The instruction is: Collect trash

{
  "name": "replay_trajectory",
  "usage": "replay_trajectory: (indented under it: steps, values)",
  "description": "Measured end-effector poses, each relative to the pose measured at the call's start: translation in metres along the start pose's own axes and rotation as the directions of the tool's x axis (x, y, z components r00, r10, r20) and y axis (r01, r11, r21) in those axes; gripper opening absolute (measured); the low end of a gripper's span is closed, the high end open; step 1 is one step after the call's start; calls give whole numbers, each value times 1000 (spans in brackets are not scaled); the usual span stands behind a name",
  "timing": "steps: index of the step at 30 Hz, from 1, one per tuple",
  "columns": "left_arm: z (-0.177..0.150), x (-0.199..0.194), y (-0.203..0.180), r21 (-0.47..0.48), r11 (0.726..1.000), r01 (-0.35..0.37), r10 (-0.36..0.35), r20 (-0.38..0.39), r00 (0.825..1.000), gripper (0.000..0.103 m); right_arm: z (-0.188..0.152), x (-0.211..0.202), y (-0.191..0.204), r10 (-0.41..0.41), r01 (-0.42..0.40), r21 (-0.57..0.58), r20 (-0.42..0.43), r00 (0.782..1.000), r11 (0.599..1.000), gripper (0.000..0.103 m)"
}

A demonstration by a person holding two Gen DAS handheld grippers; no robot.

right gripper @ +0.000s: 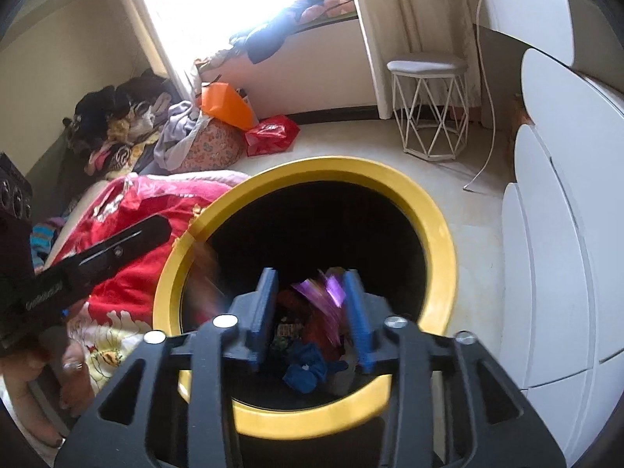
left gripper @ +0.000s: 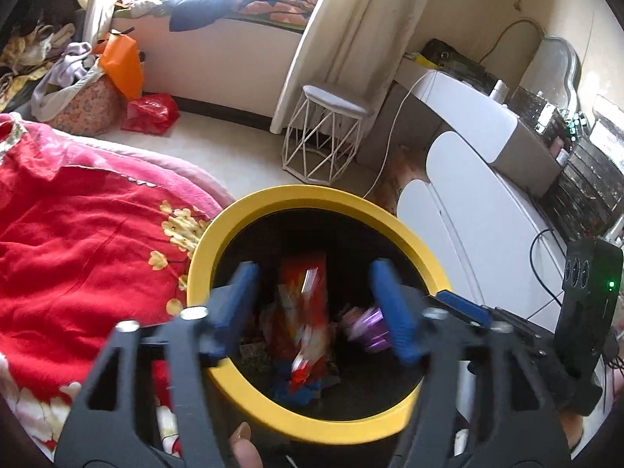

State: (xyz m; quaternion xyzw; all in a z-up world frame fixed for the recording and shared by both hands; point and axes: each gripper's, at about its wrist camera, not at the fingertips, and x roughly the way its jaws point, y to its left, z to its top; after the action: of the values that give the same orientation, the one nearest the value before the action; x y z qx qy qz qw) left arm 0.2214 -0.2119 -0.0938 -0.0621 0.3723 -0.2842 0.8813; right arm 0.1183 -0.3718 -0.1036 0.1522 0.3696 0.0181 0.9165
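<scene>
Red snack wrapper (left gripper: 306, 312): blurred, upright between the spread jaws of the left gripper (left gripper: 314, 306), clear of both blue fingers (left gripper: 392, 312), inside the mouth of the bin (left gripper: 218, 234). Cannot tell whether resting on the pile below or in mid-air. Purple foil wrapper (right gripper: 325, 288): blurred, between the jaws of the right gripper (right gripper: 312, 319), close against the right-hand blue finger (right gripper: 357, 319); cannot tell whether touching it. Same purple wrapper visible in the left wrist view, low in the bin beside the red one.

Jaws, left gripper: spread wide, pinching nothing. Jaws, right gripper: partly spread, pads not visibly pressing on anything. Both grippers held over the bin opening, angled down into it.

Bin: round, yellow rim, black interior. Contents at the bottom: a blue crumpled piece (right gripper: 306, 370), small printed wrappers, other dark litter not identifiable.

Surroundings: bed with a red flowered blanket (left gripper: 78, 241) touching the bin on its left side. White cabinet (right gripper: 565, 253) on the right, near the bin. White wire stool (right gripper: 429, 113) beyond on the floor, beside a pale curtain. Red plastic bag (right gripper: 271, 134), orange bag (right gripper: 224, 105) and a heap of clothes against the far wall under the window. White cable trailing down to the floor near the stool. Hand (right gripper: 50, 362) at the lower left of the right wrist view, holding the left gripper's black body.
</scene>
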Motion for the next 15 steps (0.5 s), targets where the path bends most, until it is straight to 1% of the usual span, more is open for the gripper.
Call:
replay_trajectory:
  steps: [1,2,4,5,6,8,9,10,11,12,13,15]
  values:
    - [0,-3,1,-4,1000,0,1,5,1000,83,0,-4,0,-3,3,2,13,1000,1000,48]
    - [-1,-6,2,-8,1000,-3,3,11,1000,87,0,-8,-1,-11,11,4,25,1000,1000,53]
    - [-2,-18,4,-7,1000,-22,22,31,999,89,0,-16,2,-30,30,-2,55,998,1000,57]
    - [-2,-23,3,-6,999,-36,36,42,998,92,-1,-20,4,-33,34,-8,71,997,999,63]
    - [-3,-29,3,-6,998,-56,56,55,997,92,-2,-25,8,-41,42,-16,94,995,999,73]
    - [-5,-46,6,-11,997,-81,81,89,993,92,-3,-37,16,-63,69,-32,159,985,997,83]
    - [-8,-61,9,-15,995,-103,104,127,986,92,-4,-43,21,-70,80,-44,199,978,996,87]
    - [-9,-70,10,-14,992,-122,123,150,981,92,-3,-49,25,-72,89,-59,236,969,994,89]
    - [-10,-79,12,-13,989,-144,144,170,975,92,-4,-57,31,-75,100,-75,281,957,992,94]
    - [-12,-91,15,-13,984,-179,178,191,965,92,-4,-62,34,-81,112,-81,311,947,990,97]
    - [-13,-99,17,-15,981,-195,194,202,960,92,-6,-70,39,-86,125,-87,353,931,988,97]
    - [-17,-116,21,-27,974,-225,225,226,948,92,-10,-82,48,-76,126,-95,415,907,987,97]
